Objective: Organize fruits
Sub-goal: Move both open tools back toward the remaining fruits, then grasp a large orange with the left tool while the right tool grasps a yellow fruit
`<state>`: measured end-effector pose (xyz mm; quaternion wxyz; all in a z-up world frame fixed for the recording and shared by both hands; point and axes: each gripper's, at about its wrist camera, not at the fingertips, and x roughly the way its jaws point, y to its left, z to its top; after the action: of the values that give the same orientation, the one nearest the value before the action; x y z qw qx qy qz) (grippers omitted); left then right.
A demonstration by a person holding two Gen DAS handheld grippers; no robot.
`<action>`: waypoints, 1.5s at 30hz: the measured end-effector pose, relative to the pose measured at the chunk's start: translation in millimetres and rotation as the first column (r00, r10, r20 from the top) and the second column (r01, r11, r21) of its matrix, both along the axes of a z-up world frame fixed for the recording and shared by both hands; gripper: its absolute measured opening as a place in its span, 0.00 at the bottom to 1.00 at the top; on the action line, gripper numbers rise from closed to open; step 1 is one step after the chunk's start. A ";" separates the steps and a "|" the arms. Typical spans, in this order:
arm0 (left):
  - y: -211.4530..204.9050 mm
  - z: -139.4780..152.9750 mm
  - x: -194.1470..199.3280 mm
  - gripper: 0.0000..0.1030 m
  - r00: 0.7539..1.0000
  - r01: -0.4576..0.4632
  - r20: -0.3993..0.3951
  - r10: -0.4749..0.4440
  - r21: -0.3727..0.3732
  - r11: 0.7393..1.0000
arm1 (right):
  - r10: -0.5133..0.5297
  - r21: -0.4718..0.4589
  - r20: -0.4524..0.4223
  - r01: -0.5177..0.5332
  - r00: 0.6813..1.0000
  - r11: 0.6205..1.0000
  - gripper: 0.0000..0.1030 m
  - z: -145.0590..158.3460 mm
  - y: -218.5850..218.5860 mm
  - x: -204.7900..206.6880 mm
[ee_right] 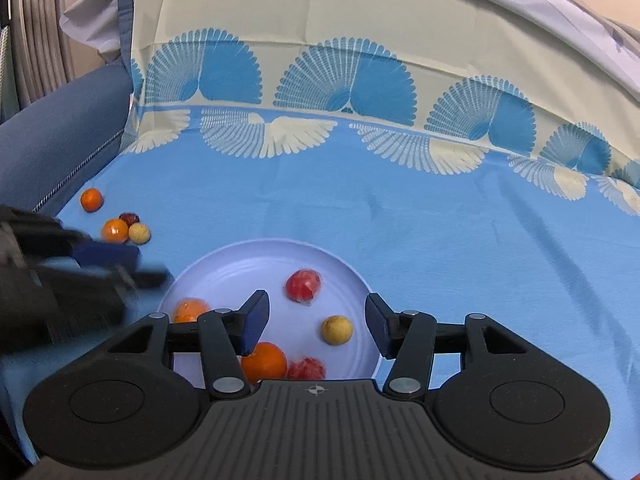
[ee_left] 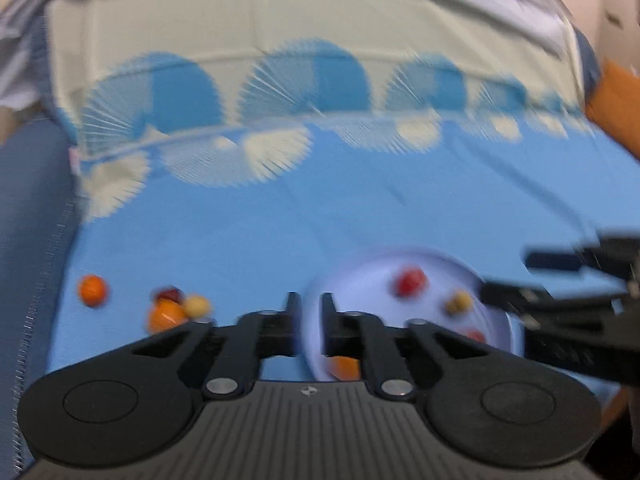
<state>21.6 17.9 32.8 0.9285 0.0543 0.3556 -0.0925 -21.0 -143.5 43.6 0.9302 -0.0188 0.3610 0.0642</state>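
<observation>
Right gripper [ee_right: 316, 322]: jaws parted, nothing between the pads – poised over the near half of the plate.
Left gripper [ee_left: 310, 306]: jaws drawn together, empty; its view is motion-blurred. It sits at the plate's left edge.
Plate [ee_right: 240, 264]: pale lavender, round, flat on the cloth. Holds five fruits – large orange [ee_right: 265, 362] nearest, red fruit [ee_right: 307, 369] just beside it, yellow fruit [ee_right: 337, 330] right of centre, second orange [ee_right: 190, 309] at the left rim, another red fruit [ee_right: 303, 285] farthest in.
Orientation: all fruits are round, so no long axis or pointing direction can be read.
Loose fruits: beyond the plate, left – orange [ee_right: 115, 230], dark red fruit [ee_right: 129, 218] and small yellow fruit [ee_right: 139, 233] clustered touching; lone orange [ee_right: 91, 199] farther back, apart.
Writing: none legible.
Surroundings: blue cloth [ee_right: 400, 232] with fan-pattern border; dark blue upholstery [ee_right: 60, 140] at far left.
</observation>
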 end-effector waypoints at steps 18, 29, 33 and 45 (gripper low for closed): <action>151.3 -37.8 84.7 0.46 0.860 -0.434 -0.407 0.307 -0.267 0.861 | 0.070 0.148 0.059 -0.078 0.996 0.986 0.26 22.0 23.5 6.3; 143.4 -56.5 105.5 0.47 0.854 -0.422 -0.427 0.297 -0.234 0.876 | 0.141 0.189 0.043 -0.146 0.989 0.971 0.26 22.9 47.2 12.3; 141.0 -60.9 111.6 0.47 0.850 -0.417 -0.439 0.291 -0.225 0.880 | 0.166 0.180 0.040 -0.171 0.985 0.969 0.26 21.2 59.3 12.3; 144.6 -50.3 105.5 0.41 0.840 -0.443 -0.391 0.377 -0.092 0.892 | 0.248 0.152 0.016 -0.247 0.969 0.957 0.26 12.8 97.2 24.6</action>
<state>127.0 162.4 -17.5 0.8457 -0.1246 0.5144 0.0691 3.6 -46.2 56.4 0.9129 0.0076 0.3513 0.2076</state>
